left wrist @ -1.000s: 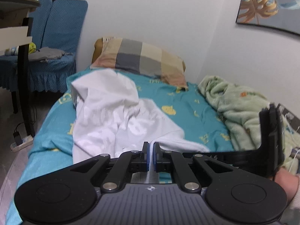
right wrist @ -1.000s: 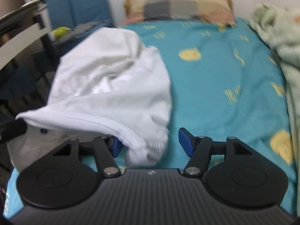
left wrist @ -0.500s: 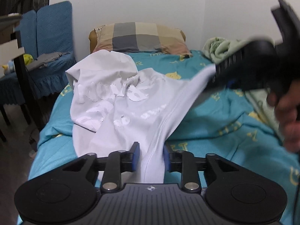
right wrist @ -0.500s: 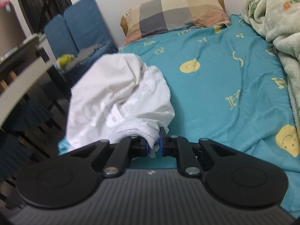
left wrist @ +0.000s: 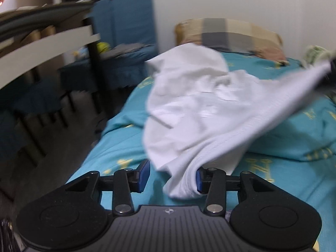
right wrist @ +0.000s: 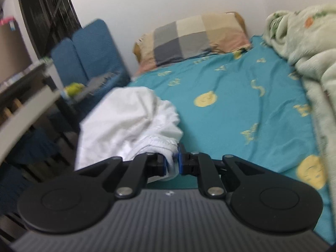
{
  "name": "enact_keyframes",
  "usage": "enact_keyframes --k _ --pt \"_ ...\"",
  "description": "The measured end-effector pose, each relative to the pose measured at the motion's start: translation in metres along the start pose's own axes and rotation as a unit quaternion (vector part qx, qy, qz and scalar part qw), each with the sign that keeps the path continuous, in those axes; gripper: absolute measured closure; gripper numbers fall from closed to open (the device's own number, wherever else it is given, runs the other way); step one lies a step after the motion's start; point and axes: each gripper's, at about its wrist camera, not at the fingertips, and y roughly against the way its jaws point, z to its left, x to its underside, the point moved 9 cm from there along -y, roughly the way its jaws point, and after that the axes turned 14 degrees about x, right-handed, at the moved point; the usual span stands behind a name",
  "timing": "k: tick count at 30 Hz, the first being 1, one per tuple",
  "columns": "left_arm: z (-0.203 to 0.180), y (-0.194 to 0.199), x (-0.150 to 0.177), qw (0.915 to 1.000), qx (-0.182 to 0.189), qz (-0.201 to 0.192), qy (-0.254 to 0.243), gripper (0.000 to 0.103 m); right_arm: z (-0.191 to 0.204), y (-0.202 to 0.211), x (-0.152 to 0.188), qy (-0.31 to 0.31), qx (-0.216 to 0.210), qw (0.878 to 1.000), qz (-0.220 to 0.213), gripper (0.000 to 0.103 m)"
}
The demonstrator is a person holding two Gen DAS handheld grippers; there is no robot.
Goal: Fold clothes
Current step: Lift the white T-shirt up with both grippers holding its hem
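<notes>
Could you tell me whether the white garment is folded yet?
Not folded: the white garment lies crumpled on the bed, one edge pinched in the right tongs.

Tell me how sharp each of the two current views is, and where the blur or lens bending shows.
Left wrist view: motion blur smears the chair, pillow and far end of the white shirt; the left gripper stays sharp, and the shelf edge bows from the fisheye. Right wrist view: milder blur, worst at the left side; the right gripper is crisp, the bedsheet soft.
</notes>
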Motion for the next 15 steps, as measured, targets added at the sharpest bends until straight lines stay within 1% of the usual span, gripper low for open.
enact_keyframes --k 1,3,5,6,7,8,9,10,11,13,14,15 --pt "0.004 0.001 0.001 1.0000 -0.006 0.003 0.005 0.059 -0.002 -0.005 0.005 0.009 0.007 1.000 0.007 0.090" --pt "0.010 0.000 0.006 0.9994 -0.008 0.022 0.027 0.059 -0.006 -0.015 0.020 0.025 0.023 0.999 0.032 0.089" --pt "0.016 -0.002 0.013 0.9979 -0.002 0.038 0.053 0.065 -0.012 -0.026 0.035 0.040 0.041 0.997 0.058 0.083" --pt "0.018 -0.002 0.015 0.9970 0.003 0.043 0.065 0.066 -0.015 -0.030 0.042 0.041 0.046 0.996 0.071 0.083" --pt "0.019 0.000 0.015 0.9966 0.006 0.040 0.072 0.071 -0.019 -0.032 0.048 0.036 0.049 0.995 0.084 0.083" --pt "0.020 0.002 0.013 0.9963 0.009 0.035 0.077 0.080 -0.022 -0.035 0.054 0.032 0.051 0.993 0.097 0.082" --pt "0.020 0.004 0.011 0.9960 0.016 0.031 0.083 0.084 -0.026 -0.037 0.060 0.027 0.054 0.992 0.110 0.081" --pt "0.019 0.006 0.009 0.9955 0.023 0.024 0.089 0.088 -0.028 -0.037 0.062 0.022 0.055 0.992 0.113 0.080" --pt "0.019 0.010 0.004 0.9947 0.034 0.014 0.096 0.092 -0.028 -0.034 0.061 0.016 0.056 0.993 0.107 0.085" --pt "0.017 0.018 -0.006 0.9924 0.054 -0.007 0.110 0.095 -0.024 -0.024 0.048 0.016 0.056 0.995 0.081 0.096" --pt "0.017 0.024 -0.012 0.9913 0.063 -0.020 0.114 0.095 -0.021 -0.018 0.041 0.017 0.056 0.996 0.066 0.097" --pt "0.017 0.033 -0.023 0.9910 0.068 -0.042 0.108 0.095 -0.017 -0.010 0.032 0.020 0.056 0.997 0.048 0.097"
